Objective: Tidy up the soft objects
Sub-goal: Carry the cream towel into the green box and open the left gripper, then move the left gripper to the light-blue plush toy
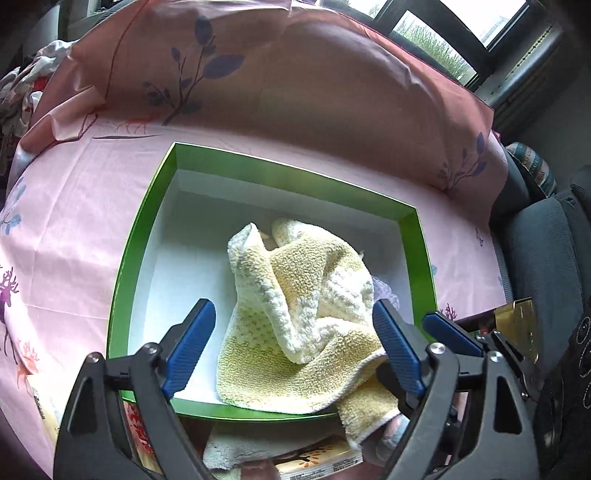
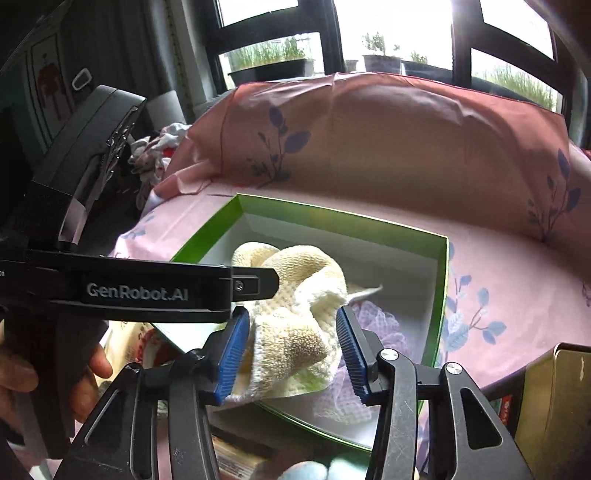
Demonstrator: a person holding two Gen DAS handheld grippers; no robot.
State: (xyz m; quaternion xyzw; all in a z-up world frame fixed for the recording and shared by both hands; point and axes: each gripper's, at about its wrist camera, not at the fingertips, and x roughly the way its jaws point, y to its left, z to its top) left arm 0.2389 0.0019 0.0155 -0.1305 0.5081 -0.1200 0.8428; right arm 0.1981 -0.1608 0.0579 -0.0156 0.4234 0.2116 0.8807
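- Pink sheet (image 1: 92,206) with deer and leaf prints covers the bed that carries everything; a matching pink pillow (image 1: 295,96) lies along the bed's far edge, below a dark-framed window (image 2: 369,33) with potted plants on the sill.
- Nearest, the left gripper (image 1: 295,343) has its blue fingers (image 1: 190,343) wide apart, one to each side of the towel, pressing on nothing.
- Just right of it, the right gripper (image 2: 291,354) has its fingers (image 2: 231,354) apart too; in the right wrist view the left pad touches or nearly touches the towel's fold, the right pad stands clear, so nothing is clamped.
- A hand (image 2: 88,373) grips the left gripper's black body at the left of that view.
- The yellow-and-cream towel (image 1: 295,314) lies crumpled in the green-rimmed box (image 1: 147,236), towards the box's near right corner, one corner draped over the near rim.
- A lilac waffle cloth (image 2: 373,325) lies under it on the box's white floor, by the right wall.
- The box sits near the bed's front edge.
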